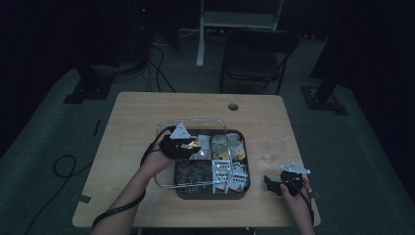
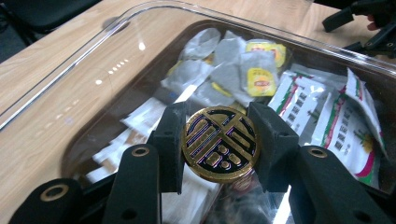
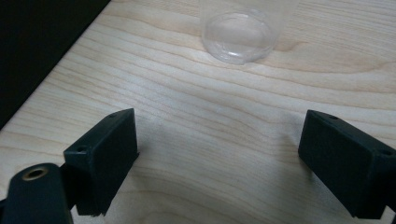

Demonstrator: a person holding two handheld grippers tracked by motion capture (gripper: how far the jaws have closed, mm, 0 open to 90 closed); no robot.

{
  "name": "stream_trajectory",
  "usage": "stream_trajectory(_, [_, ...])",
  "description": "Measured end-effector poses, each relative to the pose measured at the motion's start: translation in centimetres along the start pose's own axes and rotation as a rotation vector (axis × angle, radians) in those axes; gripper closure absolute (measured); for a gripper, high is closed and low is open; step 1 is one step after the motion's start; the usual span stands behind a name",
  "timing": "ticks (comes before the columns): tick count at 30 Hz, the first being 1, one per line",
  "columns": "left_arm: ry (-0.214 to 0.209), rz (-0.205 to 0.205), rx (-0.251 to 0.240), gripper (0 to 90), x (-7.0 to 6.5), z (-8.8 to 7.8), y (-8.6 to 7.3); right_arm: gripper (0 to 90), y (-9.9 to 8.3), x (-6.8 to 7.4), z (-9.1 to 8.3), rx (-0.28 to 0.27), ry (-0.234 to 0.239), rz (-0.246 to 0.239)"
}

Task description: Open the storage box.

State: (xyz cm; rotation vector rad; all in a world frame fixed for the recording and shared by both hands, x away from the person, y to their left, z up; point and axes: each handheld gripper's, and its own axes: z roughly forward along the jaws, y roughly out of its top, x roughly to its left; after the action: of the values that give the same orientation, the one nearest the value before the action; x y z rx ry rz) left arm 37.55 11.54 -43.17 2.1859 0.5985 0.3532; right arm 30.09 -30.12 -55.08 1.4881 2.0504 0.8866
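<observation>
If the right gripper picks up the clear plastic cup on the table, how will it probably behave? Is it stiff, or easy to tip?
The clear cup looks thin-walled and empty, so it is probably very light and may squash under a firm squeeze. It stands upright on smooth wood, so a sideways nudge would likely slide or tip it. The right gripper is open before it, apart.

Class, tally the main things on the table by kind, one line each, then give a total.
Compartment box: 1
Clear lid with gold knob: 1
Clear cup: 1
Grippers, left gripper and right gripper: 2
Total: 5
</observation>
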Motion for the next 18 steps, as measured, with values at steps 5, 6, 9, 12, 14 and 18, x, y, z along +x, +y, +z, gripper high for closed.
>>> stream_trajectory(5, [0.034,-0.012,0.01,60.3,1.0,-1.2,-0.8,11.2,0.0,0.0,0.0,0.0,0.0,0.0])
stream_trajectory(6, [0.037,-0.015,0.009,60.3,1.2,-1.4,-1.0,11.2,0.0,0.0,0.0,0.0,0.0,0.0])
stream_trajectory(9, [0.059,-0.034,0.007,60.3,1.8,-2.1,-1.7,11.2,0.0,0.0,0.0,0.0,0.0,0.0])
stream_trajectory(12, [0.079,-0.053,0.004,60.3,2.5,-2.9,-2.3,11.2,0.0,0.0,0.0,0.001,0.0,0.001])
stream_trajectory(14, [0.095,-0.056,0.013,60.3,2.9,-3.3,-2.8,11.2,0.0,0.0,0.0,0.001,0.0,0.001])
stream_trajectory(18, [0.122,-0.07,0.015,60.3,3.6,-4.4,-3.7,11.2,0.0,0.0,0.0,0.001,0.0,0.002])
